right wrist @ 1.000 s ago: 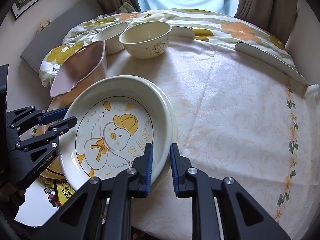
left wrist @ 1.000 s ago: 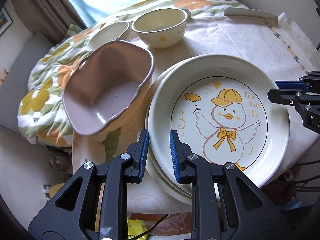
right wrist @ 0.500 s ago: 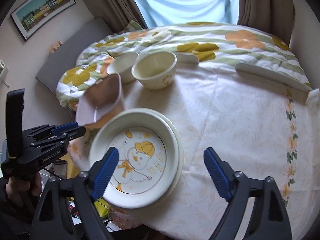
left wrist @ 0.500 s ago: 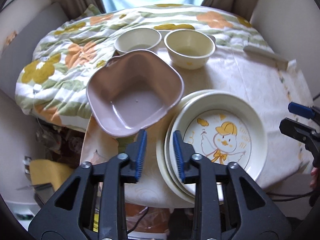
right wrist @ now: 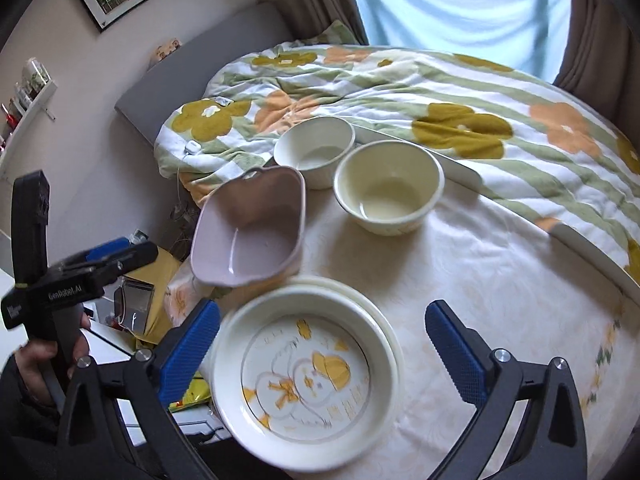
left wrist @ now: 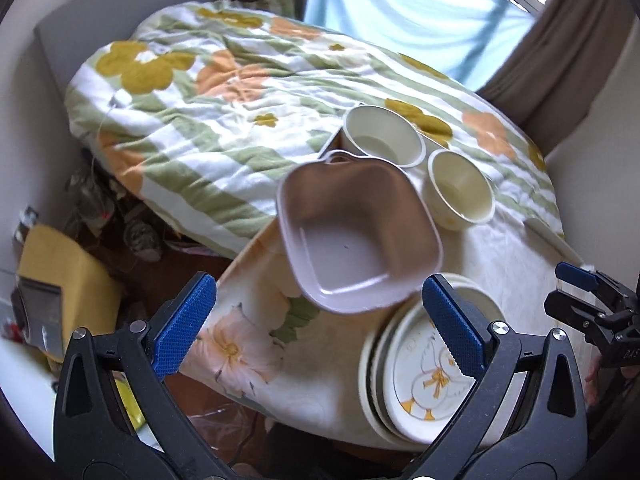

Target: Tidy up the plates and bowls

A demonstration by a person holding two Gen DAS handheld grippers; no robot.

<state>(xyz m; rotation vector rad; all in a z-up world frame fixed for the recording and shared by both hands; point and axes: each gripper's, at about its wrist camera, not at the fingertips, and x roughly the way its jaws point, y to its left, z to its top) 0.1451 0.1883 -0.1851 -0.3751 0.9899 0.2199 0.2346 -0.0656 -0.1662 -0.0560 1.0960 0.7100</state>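
A cream plate with a yellow duck [right wrist: 308, 376] tops a stack of plates [left wrist: 372, 360] at the near edge of the table. A mauve square dish [left wrist: 352, 236] [right wrist: 252, 232] sits tilted just behind the stack. Two cream bowls [right wrist: 316, 152] [right wrist: 388, 188] stand behind it. My left gripper [left wrist: 318, 320] hovers above the mauve dish with its jaws opening wide and nothing gripped. My right gripper [right wrist: 322, 344] hangs over the duck plate, its jaws also opening, and its pads touch nothing. The left gripper [right wrist: 80, 272] also shows, with a hand on it.
A bed with a flowered quilt [right wrist: 400, 80] lies behind the table [right wrist: 500, 280]. White boards [right wrist: 592, 256] lie along the table's far right edge. To the left, on the floor, are a yellow box [left wrist: 60, 268] and clutter.
Both grippers went from shut to wide open and rose away from the duck plate's rim. The left one swung left and rolled, and now looks at the mauve dish.
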